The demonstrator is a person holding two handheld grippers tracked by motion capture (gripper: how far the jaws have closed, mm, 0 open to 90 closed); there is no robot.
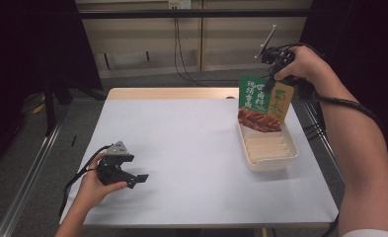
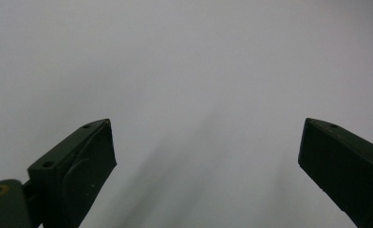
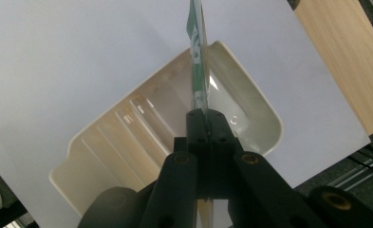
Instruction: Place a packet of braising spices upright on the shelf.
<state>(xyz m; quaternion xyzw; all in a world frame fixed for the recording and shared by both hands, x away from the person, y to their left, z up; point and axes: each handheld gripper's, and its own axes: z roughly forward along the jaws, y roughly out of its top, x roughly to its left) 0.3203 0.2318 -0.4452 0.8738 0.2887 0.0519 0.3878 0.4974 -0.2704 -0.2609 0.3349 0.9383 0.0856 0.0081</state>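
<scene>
A flat food packet (image 1: 262, 103), green and yellow with a picture of red meat, hangs upright over the far end of a cream ribbed tray (image 1: 285, 157). My right gripper (image 1: 274, 75) is shut on the packet's top edge; in the right gripper view the thin packet (image 3: 197, 57) runs edge-on from the closed jaws (image 3: 206, 114) down toward the tray (image 3: 243, 90). Whether its lower edge touches the tray I cannot tell. My left gripper (image 1: 137, 180) rests low at the table's near left, open, with nothing between its fingers (image 2: 87, 161).
The white tabletop (image 1: 181, 143) has a wooden strip (image 1: 172, 93) along its far edge. The tray sits near the right edge of the table. Cables (image 1: 181, 49) hang by the back wall, and a metal rail (image 1: 28, 173) runs along the left.
</scene>
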